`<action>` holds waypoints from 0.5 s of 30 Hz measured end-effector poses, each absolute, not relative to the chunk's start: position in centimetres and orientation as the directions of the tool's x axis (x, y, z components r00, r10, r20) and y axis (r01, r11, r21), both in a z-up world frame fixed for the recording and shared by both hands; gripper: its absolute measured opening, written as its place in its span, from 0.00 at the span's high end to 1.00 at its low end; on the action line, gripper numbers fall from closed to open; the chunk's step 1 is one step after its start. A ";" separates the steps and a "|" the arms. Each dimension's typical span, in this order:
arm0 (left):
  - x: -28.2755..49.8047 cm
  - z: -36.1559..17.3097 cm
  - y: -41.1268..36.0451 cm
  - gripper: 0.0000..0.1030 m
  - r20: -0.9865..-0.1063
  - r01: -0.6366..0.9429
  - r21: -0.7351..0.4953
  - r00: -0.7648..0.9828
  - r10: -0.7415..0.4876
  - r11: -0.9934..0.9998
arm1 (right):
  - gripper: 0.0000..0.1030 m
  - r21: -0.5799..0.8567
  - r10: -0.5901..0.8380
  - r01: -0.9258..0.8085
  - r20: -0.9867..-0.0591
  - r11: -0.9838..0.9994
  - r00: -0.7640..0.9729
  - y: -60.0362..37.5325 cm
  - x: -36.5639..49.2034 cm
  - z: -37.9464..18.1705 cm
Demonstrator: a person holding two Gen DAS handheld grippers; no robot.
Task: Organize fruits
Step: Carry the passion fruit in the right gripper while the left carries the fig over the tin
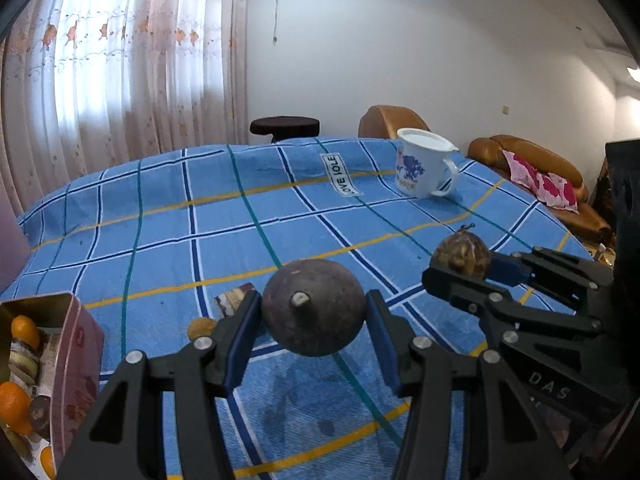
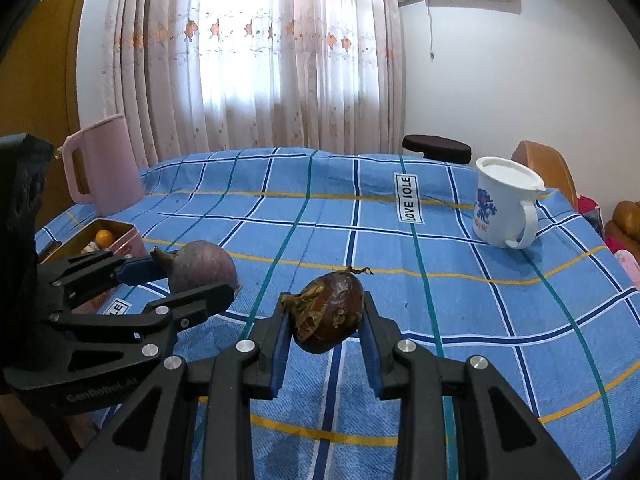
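My left gripper (image 1: 314,308) is shut on a round dark purple fruit (image 1: 314,306) and holds it above the blue checked tablecloth (image 1: 160,248). My right gripper (image 2: 326,316) is shut on a brown wrinkled fruit (image 2: 328,312), also held above the cloth. Each shows in the other view: the right gripper (image 1: 460,264) with its brown fruit (image 1: 462,254) at the right, the left gripper (image 2: 192,276) with the purple fruit (image 2: 202,266) at the left. A pink tin box (image 1: 76,344) at the left holds oranges (image 1: 16,404) and other fruit; it also shows in the right wrist view (image 2: 128,240).
A white lidded mug (image 1: 424,164) stands at the far right of the table. A pink jug (image 2: 102,164) stands at the far left corner. A small wrapped item (image 1: 232,300) and a brown nut-like piece (image 1: 202,328) lie on the cloth near the box. Sofas stand beyond the table.
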State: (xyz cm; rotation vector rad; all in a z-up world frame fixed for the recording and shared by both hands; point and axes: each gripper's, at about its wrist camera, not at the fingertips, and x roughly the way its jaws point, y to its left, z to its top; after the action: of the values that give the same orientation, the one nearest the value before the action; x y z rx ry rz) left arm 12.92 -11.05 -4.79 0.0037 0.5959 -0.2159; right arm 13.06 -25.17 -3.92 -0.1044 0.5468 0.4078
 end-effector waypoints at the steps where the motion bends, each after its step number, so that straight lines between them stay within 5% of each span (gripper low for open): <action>1: 12.9 -4.7 -11.0 0.47 -0.553 0.199 -0.060 0.809 -0.199 0.978 | 0.68 0.012 0.350 -0.403 -0.521 0.915 0.779 -25.2 13.0 -3.9; 15: 11.5 -4.0 -10.8 0.47 -0.486 0.191 -0.050 0.853 -0.191 0.980 | 0.68 0.015 0.375 -0.417 -0.466 0.909 0.801 -25.6 11.9 -3.3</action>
State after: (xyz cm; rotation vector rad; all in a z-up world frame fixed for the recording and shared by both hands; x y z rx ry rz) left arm 11.53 -10.76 -4.03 -0.0002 0.5111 -0.2013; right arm 11.91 -25.60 -3.32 -0.0901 0.4803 0.4254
